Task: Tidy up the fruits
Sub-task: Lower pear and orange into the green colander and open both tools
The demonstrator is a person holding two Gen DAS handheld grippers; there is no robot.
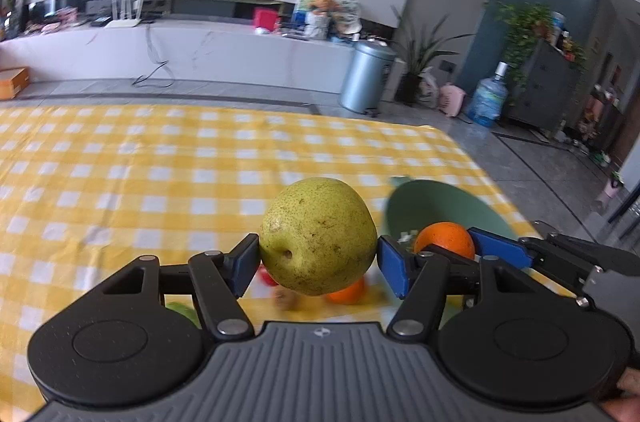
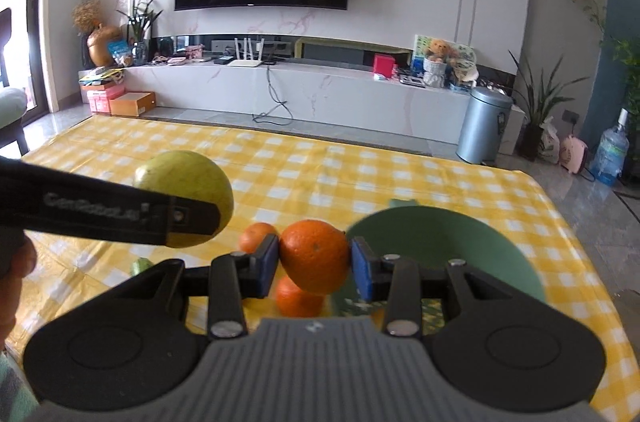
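Note:
My left gripper (image 1: pixel 318 258) is shut on a yellow-green pear (image 1: pixel 318 236), held above the yellow checked tablecloth (image 1: pixel 140 174). My right gripper (image 2: pixel 314 258) is shut on an orange (image 2: pixel 314 254); the left wrist view shows that same orange (image 1: pixel 446 238) between blue pads (image 1: pixel 500 246) at the right. The pear (image 2: pixel 188 182) and the left gripper's finger show at the left of the right wrist view. A green plate (image 2: pixel 440 242) lies on the cloth just beyond and right of both grippers. Two more oranges (image 2: pixel 256 236) (image 2: pixel 298 296) lie on the cloth beneath the held one.
A small green fruit (image 2: pixel 140 265) lies on the cloth at the left; blurred small fruits lie under the pear. The table's far edge (image 1: pixel 280 106) and right edge drop to a tiled floor. A grey bin (image 1: pixel 366 78) and a white TV bench stand beyond.

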